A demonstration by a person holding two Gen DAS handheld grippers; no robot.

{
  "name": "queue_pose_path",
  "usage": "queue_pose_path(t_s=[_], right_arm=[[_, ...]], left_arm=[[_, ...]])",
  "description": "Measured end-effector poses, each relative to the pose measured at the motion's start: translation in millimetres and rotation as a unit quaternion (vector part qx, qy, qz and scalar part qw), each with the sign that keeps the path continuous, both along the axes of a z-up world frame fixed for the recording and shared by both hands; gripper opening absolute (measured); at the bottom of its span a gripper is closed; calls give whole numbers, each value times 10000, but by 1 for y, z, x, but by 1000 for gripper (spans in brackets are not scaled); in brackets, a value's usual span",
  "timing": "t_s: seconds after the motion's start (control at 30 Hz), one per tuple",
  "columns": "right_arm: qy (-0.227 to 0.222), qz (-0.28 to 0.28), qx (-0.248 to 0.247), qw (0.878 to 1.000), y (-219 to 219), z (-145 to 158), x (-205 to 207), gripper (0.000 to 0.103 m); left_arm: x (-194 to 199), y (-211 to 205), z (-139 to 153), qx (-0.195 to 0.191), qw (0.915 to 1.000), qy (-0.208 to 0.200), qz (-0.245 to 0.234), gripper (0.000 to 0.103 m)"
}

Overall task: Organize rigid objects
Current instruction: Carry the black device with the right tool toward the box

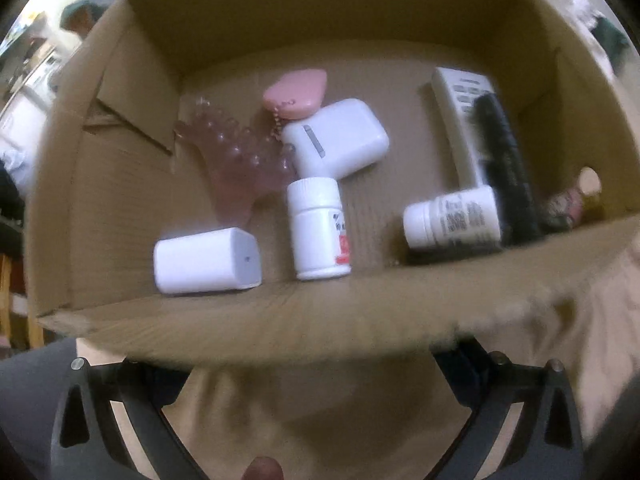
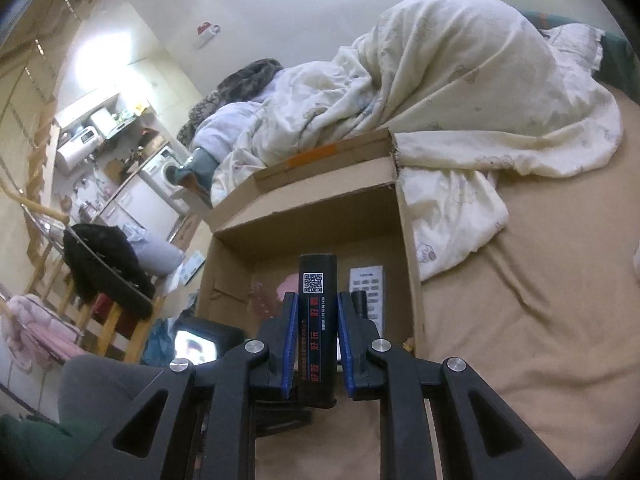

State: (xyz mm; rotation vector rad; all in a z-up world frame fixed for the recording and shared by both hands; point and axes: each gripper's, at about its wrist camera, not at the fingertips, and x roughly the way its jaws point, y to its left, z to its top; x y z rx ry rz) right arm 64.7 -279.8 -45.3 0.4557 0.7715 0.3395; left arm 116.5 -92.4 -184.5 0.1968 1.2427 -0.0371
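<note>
- Tan bedsheet [image 2: 540, 340] covers the bed on which an open cardboard box [image 2: 408, 240] stands; a crumpled cream duvet [image 2: 460, 92] is heaped just behind the box, and a kitchen area with a washing machine [image 2: 166, 168] lies well beyond it.
- Box floor, seen from the left wrist: a white pill bottle with a red label [image 1: 318, 228] lies near the middle of the cardboard box [image 1: 280, 316].
- Beside that bottle, towards the box's near wall, lies a white rectangular case [image 1: 206, 260]; behind the bottle lies a white L-shaped device [image 1: 340, 138], touching a pink keychain case [image 1: 296, 94] and a clear pink knobbed piece [image 1: 236, 152].
- On the other side of the box floor lies a second white bottle [image 1: 452, 216], against a black tube [image 1: 506, 168] that rests on a white remote control [image 1: 464, 112]; a small dark bottle with a pale cap [image 1: 580, 200] sits in the corner.
- Left gripper [image 1: 320, 368]: jaws spread fully wide outside the box's near wall, nothing between them.
- Right gripper [image 2: 318, 344]: blue pads [image 2: 290, 344] clamped on a black rectangular pack with a QR code and red characters [image 2: 318, 312], held upright in front of the box opening.
</note>
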Motion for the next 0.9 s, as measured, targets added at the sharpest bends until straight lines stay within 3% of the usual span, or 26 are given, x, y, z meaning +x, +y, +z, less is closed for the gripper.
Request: queue_pose_path(t_s=[0.2,0.37,0.5,0.57,0.9], right_arm=[[19,131,134,9998,0,0,0,20],[59,192,221,9996,-1,-1,-1,20],[87,187,341,9992,-3,-2,-1,20],[114,189,365,9991,-4,-3,-1,20],[134,183,294,9993,-3,-4,-1,20]], left_arm=[[20,-13,-19,54,9975,163,690,103],[21,-22,-21,197,9970,8,748,103],[15,-14,-22,-130,9979,-28,627,101],[12,-8,-22,-264,9981,-37,547,96],[-11,-2,-9,-384,9986,-84,365,41]])
